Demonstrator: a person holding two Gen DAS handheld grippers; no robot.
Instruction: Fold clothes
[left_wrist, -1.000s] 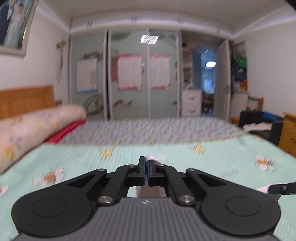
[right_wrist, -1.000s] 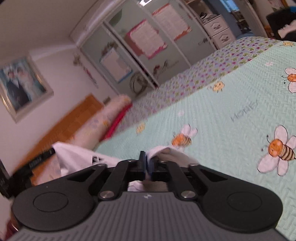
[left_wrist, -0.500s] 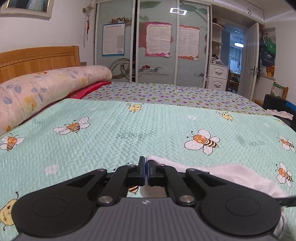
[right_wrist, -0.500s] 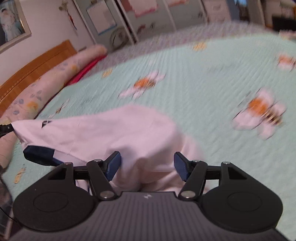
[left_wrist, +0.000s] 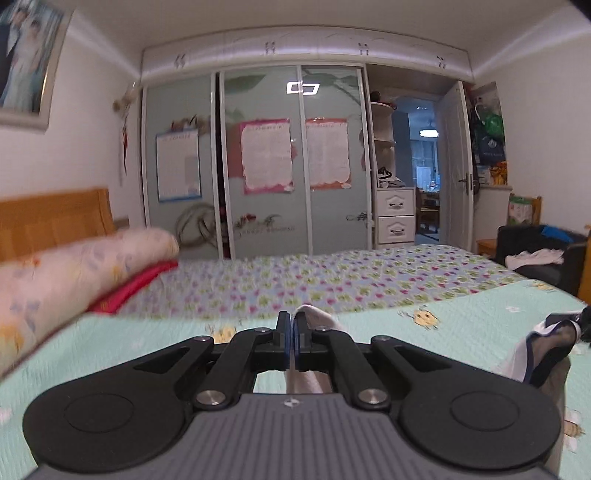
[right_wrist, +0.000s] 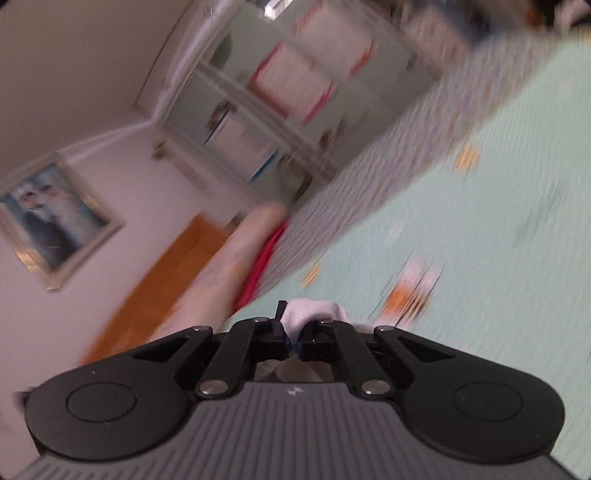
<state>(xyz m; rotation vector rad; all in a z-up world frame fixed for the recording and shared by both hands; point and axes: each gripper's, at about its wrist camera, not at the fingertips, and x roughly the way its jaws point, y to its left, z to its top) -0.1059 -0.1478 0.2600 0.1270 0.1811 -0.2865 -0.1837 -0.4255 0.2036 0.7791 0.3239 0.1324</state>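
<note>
**Both tongs clamped on the white garment above the bed**

The left tongs (left_wrist: 293, 332) are pinched tight on a fold of the white garment (left_wrist: 317, 317), which pokes out just past the tips and hangs beneath them. Off to the right in the left wrist view, another part of that cloth — white with a dark blue trim — drapes down near the right tongs (left_wrist: 569, 321), which enter at the frame's edge.

The right tongs (right_wrist: 291, 334) have just snapped closed, and a bunched white fold of the garment sits squeezed between them. That view is tilted and heavily blurred.

Below lies the bed (left_wrist: 461, 325) with its mint-green bee-print cover; a floral bolster (left_wrist: 74, 277) and red pillow (left_wrist: 136, 286) rest by the wooden headboard (left_wrist: 55, 218). The mirrored wardrobe (left_wrist: 266, 166) stands beyond.
</note>
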